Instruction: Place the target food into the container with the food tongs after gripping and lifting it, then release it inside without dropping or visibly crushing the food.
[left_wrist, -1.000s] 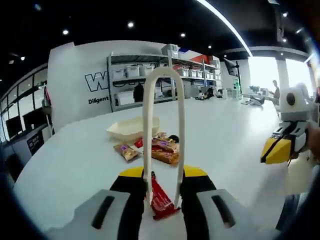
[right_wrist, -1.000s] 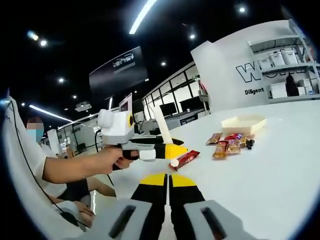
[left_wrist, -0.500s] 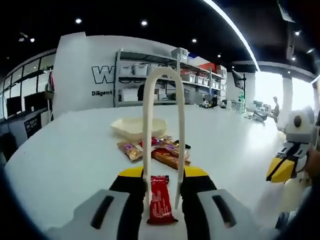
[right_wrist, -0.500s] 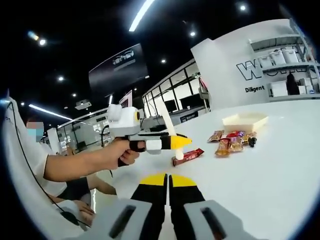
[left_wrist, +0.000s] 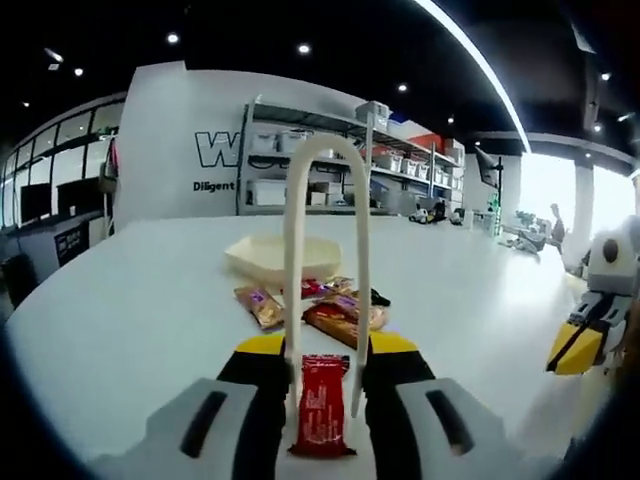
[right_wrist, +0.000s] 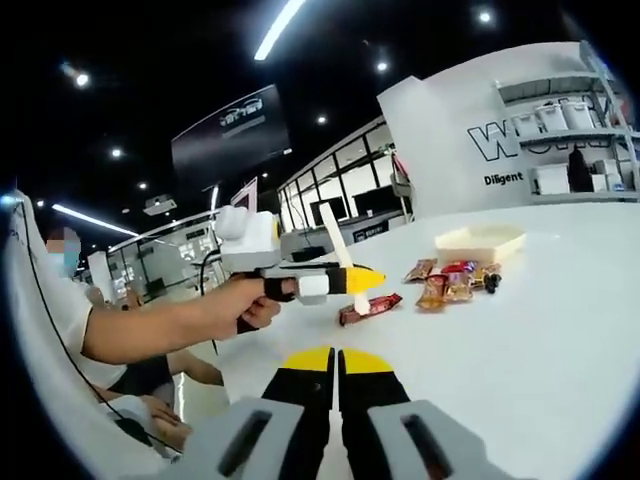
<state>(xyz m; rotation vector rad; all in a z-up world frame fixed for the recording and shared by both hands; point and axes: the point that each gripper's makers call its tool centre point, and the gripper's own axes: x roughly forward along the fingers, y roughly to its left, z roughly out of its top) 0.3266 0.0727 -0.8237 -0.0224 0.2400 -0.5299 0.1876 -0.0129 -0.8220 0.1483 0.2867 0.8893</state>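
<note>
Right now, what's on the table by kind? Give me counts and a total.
Red snack bar lying between the tongs' tips: 1
Tongs, held in the left gripper: 1
Tray, cream: 1
Loose wrapped snacks in the pile before the tray: at least 4, overlapping so the exact count is unclear
Total: at least 7

Bright ceiling strips (left_wrist: 470, 60), window glare, fisheye-bent edges, mild softness.
</note>
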